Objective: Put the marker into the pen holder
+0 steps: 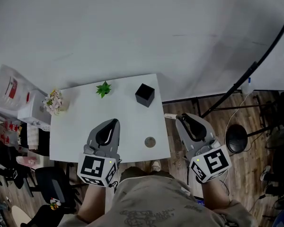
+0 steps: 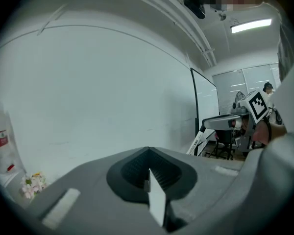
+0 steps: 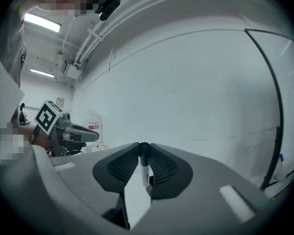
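1. White wall [image 1: 132, 27] fills the far side, and a white table [image 1: 75, 126] stands against it on a wooden floor [image 1: 255, 174].
2. Along the table's far edge sit a small plant [image 1: 103, 89] and, to its right, the black pen holder [image 1: 145, 94], whose inside is too dark to read.
3. Flowers [image 1: 54, 101] stand at the far left corner, partly over the edge.
4. Near the near right edge lies a small round object [image 1: 150, 142]; what it is cannot be made out.
5. Over the near part of the table hovers the left hand-held gripper [image 1: 114, 122]. Its own view shows the jaws pressed together with nothing between them.
6. Right of the table, over the floor, is the right hand-held gripper [image 1: 182, 118], well apart from the pen holder.
7. Its jaws are clamped on the marker [image 3: 143, 166], which stands upright between them with the dark cap at the top. The lower end is hidden behind a pale strip of the gripper.
8. From the head view the marker is hard to make out.
9. Both gripper views face the wall, so the pen holder falls outside them.
10. Each gripper view catches the other gripper at its edge, small and partly cut off.
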### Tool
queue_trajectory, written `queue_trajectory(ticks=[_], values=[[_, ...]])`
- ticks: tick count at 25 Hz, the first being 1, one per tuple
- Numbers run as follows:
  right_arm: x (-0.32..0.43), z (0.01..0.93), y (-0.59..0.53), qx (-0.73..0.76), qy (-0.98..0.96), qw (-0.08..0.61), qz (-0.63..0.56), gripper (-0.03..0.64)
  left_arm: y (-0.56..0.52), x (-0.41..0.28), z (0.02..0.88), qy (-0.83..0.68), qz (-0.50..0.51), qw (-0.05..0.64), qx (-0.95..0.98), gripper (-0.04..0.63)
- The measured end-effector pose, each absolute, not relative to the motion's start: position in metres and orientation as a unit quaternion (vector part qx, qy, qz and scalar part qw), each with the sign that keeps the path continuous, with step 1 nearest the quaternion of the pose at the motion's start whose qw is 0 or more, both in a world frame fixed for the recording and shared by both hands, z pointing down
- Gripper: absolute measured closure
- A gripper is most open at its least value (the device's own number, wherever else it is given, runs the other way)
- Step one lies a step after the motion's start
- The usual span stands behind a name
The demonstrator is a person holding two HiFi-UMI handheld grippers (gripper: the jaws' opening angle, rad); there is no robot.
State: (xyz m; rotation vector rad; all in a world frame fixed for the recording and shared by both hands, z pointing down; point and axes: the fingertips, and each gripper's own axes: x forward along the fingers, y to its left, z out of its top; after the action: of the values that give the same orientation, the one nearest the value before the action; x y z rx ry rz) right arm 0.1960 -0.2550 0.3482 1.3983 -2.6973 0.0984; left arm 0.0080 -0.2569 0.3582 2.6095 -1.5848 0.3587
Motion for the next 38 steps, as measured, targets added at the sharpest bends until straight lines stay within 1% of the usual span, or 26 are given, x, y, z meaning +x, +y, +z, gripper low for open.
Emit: queue_trajectory(ticks=[11,21,27,34,38], values=[[0.188,0.35,-0.278,0.473,-0.879,0.054,0.037,0.517,-0.278,0.002,0.353,-0.498,0.121,0.031,0.858,0.594],[0.169,0.353,-0.286,0.51,-0.857,0.07,0.038,0.517,-0.291,-0.026,0.353,-0.478,0.118,0.035,0.869,0.594],[0.157,0.351,-0.296,0.503,-0.86,0.044,0.073,0.517,-0.302,-0.041,0.359,-0.478,0.114,0.041,0.87,0.594],[0.143,0.338,-0.33,0.501,-0.862,0.037,0.06,0.517,-0.326,-0.049,0.358,-0.483,0.112,0.037,0.868,0.594],[0.132,0.346,-0.361,0.494,-0.866,0.041,0.072,0.517,-0.347,-0.05,0.363,-0.485,0.112,0.037,0.867,0.595]])
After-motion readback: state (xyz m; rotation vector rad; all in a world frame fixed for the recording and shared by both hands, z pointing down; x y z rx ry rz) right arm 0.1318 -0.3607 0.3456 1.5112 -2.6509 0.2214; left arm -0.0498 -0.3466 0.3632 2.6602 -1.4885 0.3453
